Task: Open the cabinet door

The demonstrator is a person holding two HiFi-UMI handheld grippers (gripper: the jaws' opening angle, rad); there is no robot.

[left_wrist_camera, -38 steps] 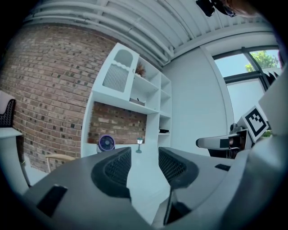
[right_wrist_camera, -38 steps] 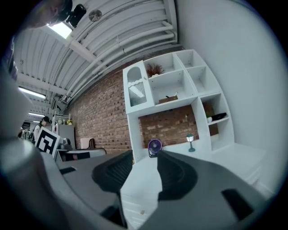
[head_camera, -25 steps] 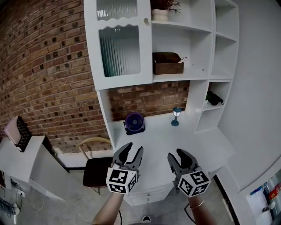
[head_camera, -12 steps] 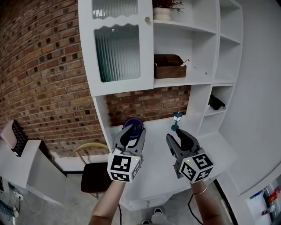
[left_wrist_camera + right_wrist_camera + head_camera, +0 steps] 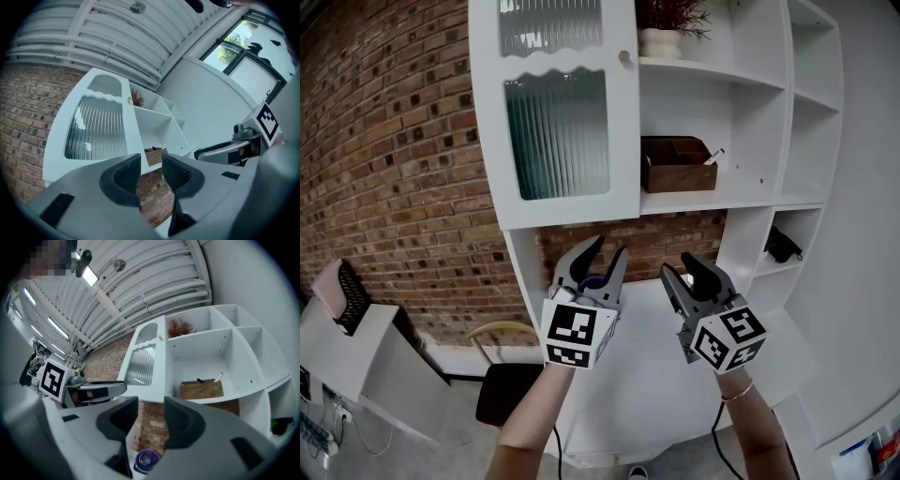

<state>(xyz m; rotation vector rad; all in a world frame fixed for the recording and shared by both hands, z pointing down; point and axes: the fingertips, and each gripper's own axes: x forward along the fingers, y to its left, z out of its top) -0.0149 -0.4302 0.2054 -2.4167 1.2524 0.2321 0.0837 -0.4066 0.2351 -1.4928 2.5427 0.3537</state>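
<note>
Cabinet door (image 5: 558, 122), white with ribbed glass, stands shut, with its round knob (image 5: 625, 58) on its right edge near the top. Below the door's lower right corner the left gripper (image 5: 609, 248) hangs with jaws apart and nothing between them, though they have just been closing a little. Further right below the door, the right gripper (image 5: 680, 265) has its jaws apart and empty too.

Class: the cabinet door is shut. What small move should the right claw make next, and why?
Probably raise the right claw toward the knob at the right edge of the cabinet door: the claw is open, empty, and well below it.
</note>
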